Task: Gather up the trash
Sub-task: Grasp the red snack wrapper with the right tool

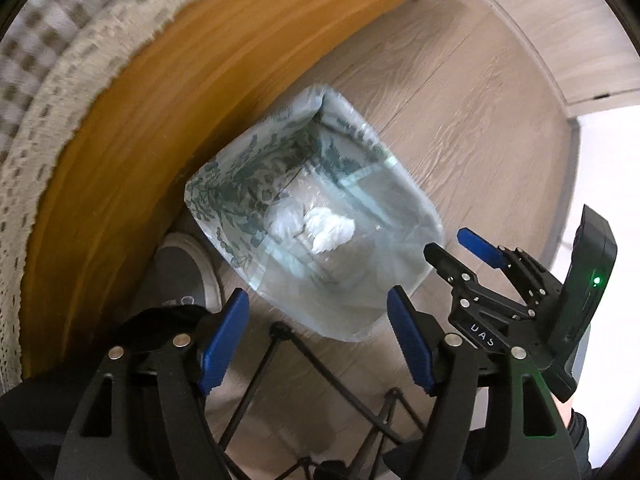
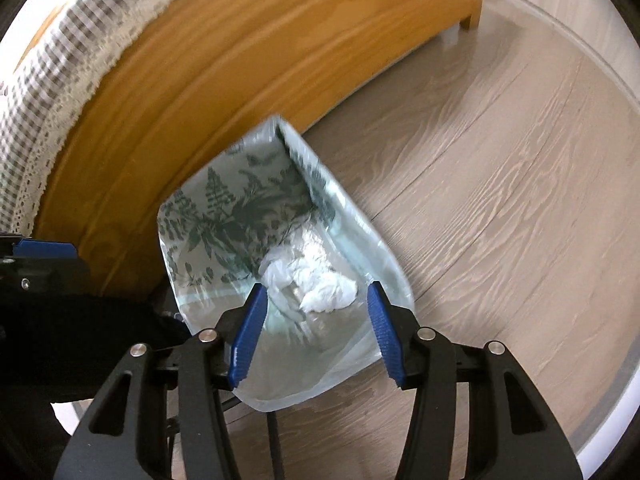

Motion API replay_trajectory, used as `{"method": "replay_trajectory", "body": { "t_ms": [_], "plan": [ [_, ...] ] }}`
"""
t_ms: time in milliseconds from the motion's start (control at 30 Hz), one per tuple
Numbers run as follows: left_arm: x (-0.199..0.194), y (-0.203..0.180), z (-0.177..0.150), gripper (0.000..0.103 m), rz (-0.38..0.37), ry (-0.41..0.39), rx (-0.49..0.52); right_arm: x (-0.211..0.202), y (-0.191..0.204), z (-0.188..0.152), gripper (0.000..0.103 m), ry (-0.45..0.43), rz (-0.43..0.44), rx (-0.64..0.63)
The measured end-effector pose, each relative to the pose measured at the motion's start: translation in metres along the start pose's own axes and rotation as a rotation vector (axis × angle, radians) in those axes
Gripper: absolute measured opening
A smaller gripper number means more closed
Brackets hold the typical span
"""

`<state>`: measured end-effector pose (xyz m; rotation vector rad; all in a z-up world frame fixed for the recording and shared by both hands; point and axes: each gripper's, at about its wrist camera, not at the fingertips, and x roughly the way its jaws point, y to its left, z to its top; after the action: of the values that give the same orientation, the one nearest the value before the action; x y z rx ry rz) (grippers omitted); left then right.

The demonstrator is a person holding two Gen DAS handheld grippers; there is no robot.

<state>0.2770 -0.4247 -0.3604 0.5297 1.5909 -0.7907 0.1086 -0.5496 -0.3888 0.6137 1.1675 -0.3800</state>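
The only readable lettering is "UAS", in small white capitals on the black linkage of the right gripper [image 1: 452, 248], seen in the left wrist view; the letters run slantwise just below that gripper's silver rivets. A pale mark shows on the dark shoe [image 1: 184, 268] beside the same gripper's side of the view, but it is too blurred to read.
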Motion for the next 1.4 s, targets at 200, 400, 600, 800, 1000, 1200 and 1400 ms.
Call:
{"method": "replay_trajectory", "body": {
  "t_ms": [200, 400, 600, 800, 1000, 1200, 1400],
  "plan": [
    [-0.084, 0.002, -0.008, 0.069, -0.068, -0.243, 0.018, -0.052, 0.013, 0.018, 0.052, -0.07, -0.093, -0.069],
    [-0.179, 0.035, -0.044, 0.077, -0.065, -0.521, 0.017, -0.111, 0.059, 0.049, 0.066, -0.19, -0.163, -0.201],
    [-0.23, 0.101, -0.092, 0.08, -0.041, -0.695, -0.088, -0.165, 0.146, 0.071, 0.071, -0.371, -0.107, -0.356],
    [-0.281, 0.178, -0.134, 0.082, -0.005, -0.814, -0.237, -0.193, 0.24, 0.078, 0.071, -0.499, -0.036, -0.48],
    [-0.319, 0.268, -0.174, 0.089, -0.013, -0.973, -0.411, -0.205, 0.328, 0.075, 0.071, -0.592, -0.008, -0.643],
    [-0.308, 0.378, -0.204, 0.089, -0.06, -0.974, -0.737, -0.195, 0.429, 0.065, 0.071, -0.63, -0.035, -0.936],
    [-0.307, 0.461, -0.214, 0.089, -0.065, -1.008, -0.919, -0.168, 0.554, 0.06, 0.071, -0.676, -0.1, -1.234]
  ]
}}
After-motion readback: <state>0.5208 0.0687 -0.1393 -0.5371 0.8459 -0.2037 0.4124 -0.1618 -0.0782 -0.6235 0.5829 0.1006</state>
